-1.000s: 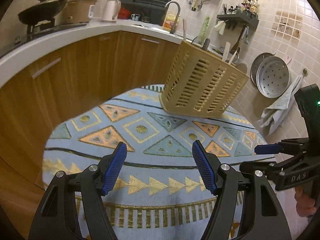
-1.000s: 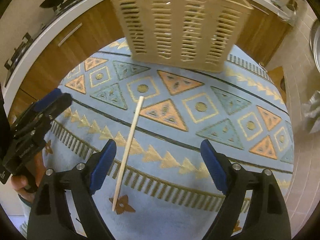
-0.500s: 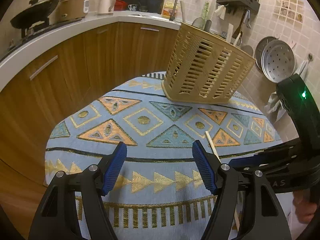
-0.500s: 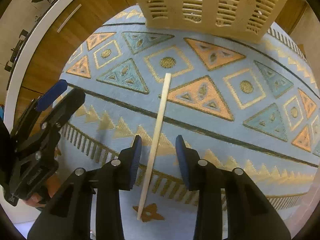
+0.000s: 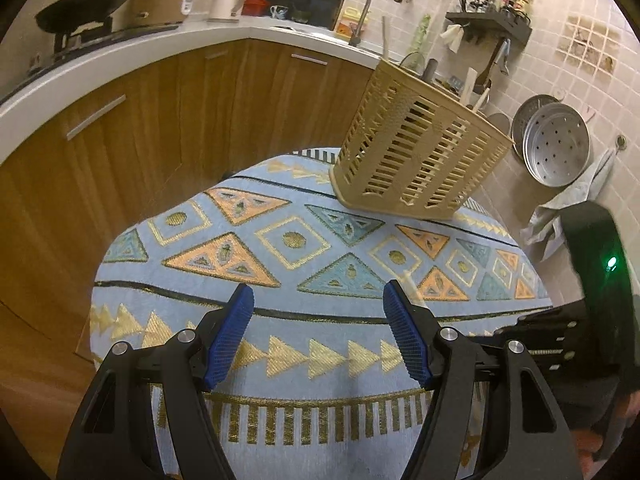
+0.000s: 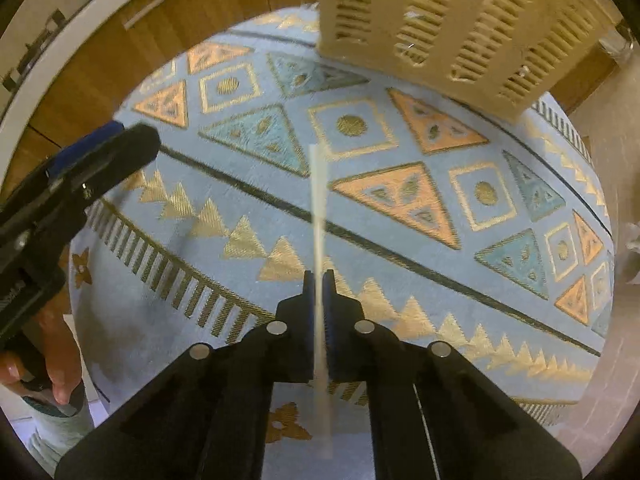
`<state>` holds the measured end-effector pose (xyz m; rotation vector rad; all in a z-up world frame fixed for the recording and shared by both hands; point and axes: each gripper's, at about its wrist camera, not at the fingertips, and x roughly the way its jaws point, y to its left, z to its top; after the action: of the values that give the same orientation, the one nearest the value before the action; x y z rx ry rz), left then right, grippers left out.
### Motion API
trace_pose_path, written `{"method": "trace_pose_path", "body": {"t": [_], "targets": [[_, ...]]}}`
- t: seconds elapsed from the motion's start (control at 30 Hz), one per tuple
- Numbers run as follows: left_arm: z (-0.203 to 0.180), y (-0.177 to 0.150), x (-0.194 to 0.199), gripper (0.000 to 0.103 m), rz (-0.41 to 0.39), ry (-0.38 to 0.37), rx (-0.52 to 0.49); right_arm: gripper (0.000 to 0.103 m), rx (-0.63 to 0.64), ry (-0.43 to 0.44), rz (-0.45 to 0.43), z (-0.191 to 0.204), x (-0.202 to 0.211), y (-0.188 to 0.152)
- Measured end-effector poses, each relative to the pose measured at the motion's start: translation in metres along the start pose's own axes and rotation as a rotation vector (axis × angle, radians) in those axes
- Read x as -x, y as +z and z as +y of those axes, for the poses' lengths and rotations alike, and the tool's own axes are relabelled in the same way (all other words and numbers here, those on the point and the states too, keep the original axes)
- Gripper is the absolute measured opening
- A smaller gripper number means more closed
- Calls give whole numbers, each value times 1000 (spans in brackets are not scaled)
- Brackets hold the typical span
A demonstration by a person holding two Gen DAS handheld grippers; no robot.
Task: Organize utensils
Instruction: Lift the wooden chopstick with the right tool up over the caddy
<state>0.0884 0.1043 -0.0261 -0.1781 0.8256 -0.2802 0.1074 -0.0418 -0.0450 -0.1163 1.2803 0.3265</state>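
The right gripper (image 6: pixel 319 280) is now clamping a single pale chopstick (image 6: pixel 319 208), where half a second ago its jaws were only closing in around the stick as it lay on the patterned cloth; a second ago they were standing wide apart above it. The chopstick is running straight out between the blue pads, its far end pointing toward the beige slotted utensil holder (image 6: pixel 460 28), and its motion blur suggests it is being lifted off the cloth rather than resting there, though the frame does not settle whether it is fully clear. In the left wrist view only a faint, blurred tip of the chopstick (image 5: pixel 410 280) is showing, on the near side of the holder (image 5: pixel 416 148) and well short of it. The left gripper (image 5: pixel 316 336) is hanging released over the cloth-covered tabletop (image 5: pixel 280 360), in front of the holder, holding nothing, much as it was a second ago. So the pick-up appears done, and what is coming next is probably the carry to the holder, which is already standing with several utensils poking from its top. The thin stick is being pinched near mid-length, so it may be prone to pivoting in the pads on the way.
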Motion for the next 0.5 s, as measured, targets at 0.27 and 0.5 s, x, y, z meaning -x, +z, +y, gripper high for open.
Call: {"method": "trace_pose_path", "body": {"t": [0.27, 0.5], "targets": [[-15, 9, 7, 65, -51, -5, -31, 3, 30, 112, -257, -21, 66, -18], [-17, 29, 25, 64, -186, -54, 51, 3, 20, 186, -621, -43, 154, -22]]}}
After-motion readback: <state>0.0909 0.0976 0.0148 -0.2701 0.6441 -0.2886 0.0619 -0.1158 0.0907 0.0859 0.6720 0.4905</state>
